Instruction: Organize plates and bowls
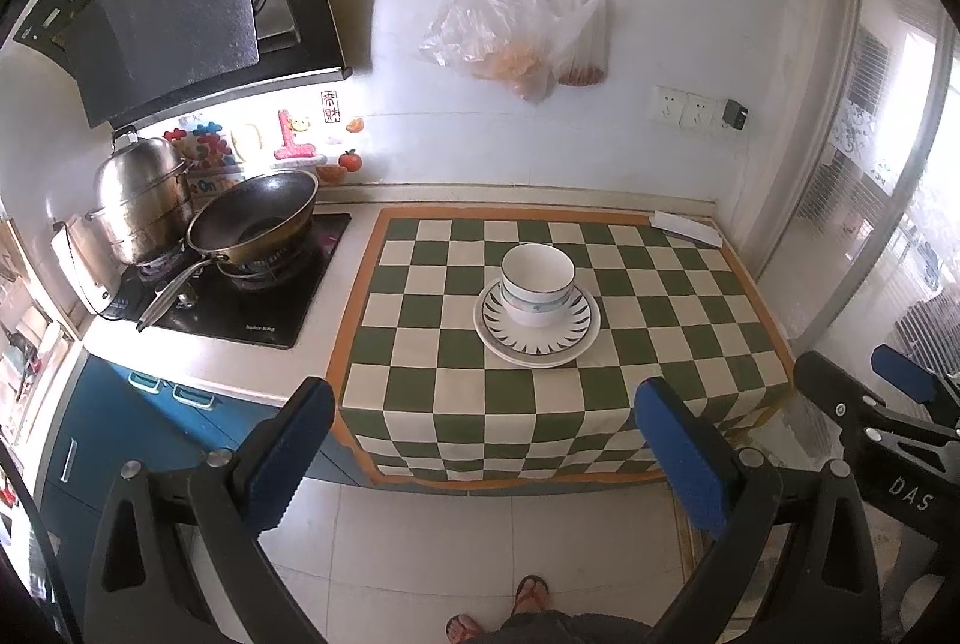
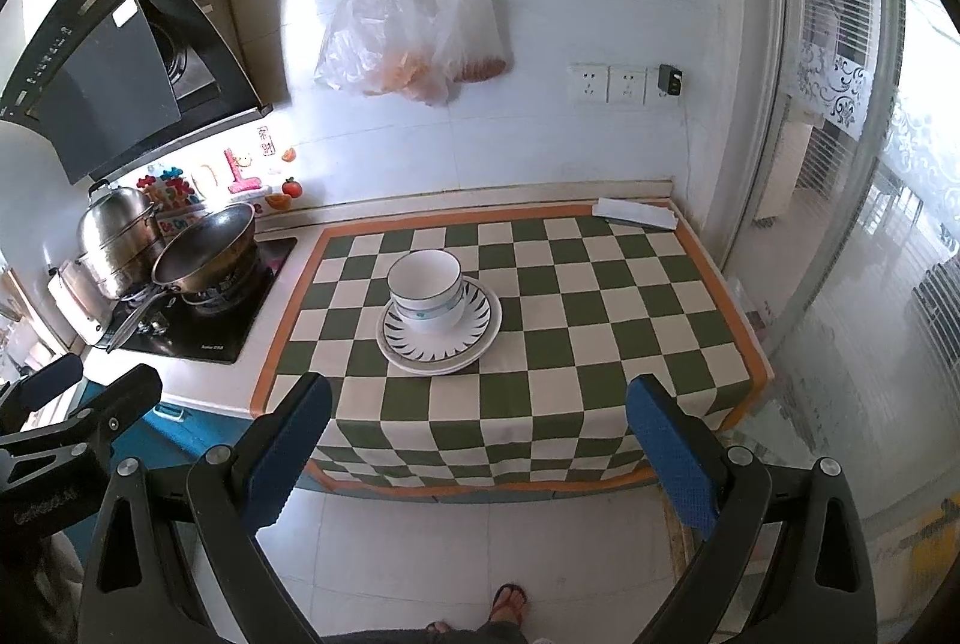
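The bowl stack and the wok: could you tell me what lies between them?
Nothing stands between the bowl stack and the wok: only checkered cloth and bare countertop, seen in both wrist views.

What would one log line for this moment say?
left claw: open, empty | right claw: open, empty | bowl: upright on plates | plates: stacked on checkered cloth

Left claw [image 1: 486,455] spread wide, empty, held level; right claw [image 2: 480,449] same, just beside it.
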`<action>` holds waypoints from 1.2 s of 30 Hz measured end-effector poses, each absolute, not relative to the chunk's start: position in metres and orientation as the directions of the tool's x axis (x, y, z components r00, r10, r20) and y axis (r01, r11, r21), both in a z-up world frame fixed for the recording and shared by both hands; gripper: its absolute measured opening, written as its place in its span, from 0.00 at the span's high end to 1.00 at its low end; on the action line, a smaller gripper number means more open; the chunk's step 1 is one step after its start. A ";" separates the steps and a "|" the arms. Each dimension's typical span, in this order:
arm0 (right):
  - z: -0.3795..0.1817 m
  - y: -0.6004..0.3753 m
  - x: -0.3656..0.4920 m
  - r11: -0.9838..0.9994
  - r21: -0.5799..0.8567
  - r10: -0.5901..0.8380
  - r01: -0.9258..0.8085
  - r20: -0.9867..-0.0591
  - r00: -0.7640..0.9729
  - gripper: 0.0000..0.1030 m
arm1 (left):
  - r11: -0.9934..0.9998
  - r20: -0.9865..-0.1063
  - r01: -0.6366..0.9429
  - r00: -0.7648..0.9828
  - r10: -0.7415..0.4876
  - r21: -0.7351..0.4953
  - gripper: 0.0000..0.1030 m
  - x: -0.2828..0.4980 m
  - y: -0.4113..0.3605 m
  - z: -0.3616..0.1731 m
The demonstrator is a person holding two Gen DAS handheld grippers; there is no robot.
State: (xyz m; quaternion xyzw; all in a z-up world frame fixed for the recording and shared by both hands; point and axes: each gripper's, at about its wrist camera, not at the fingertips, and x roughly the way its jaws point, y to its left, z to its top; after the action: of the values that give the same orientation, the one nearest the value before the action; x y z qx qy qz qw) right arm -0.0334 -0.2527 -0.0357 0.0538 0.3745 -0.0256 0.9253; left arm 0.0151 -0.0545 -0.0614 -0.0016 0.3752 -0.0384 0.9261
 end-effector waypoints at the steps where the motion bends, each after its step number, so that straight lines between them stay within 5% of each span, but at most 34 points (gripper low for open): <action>1: -0.037 -0.253 -0.034 0.993 0.080 -0.007 0.087 -0.699 0.716 0.02 | 0.997 -0.696 0.071 0.715 -0.072 -0.031 0.00 0.015 -0.055 -0.061; 36: -0.043 -0.250 -0.021 0.992 0.075 -0.016 0.098 -0.705 0.709 0.02 | 0.998 -0.699 0.062 0.712 -0.065 -0.030 0.00 0.021 -0.046 -0.061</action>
State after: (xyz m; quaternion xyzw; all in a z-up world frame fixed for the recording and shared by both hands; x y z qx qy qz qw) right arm -0.0206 -0.2502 -0.0428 0.0536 0.3802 -0.0309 0.9228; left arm 0.0211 -0.0455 -0.0606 -0.0022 0.3779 -0.0343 0.9252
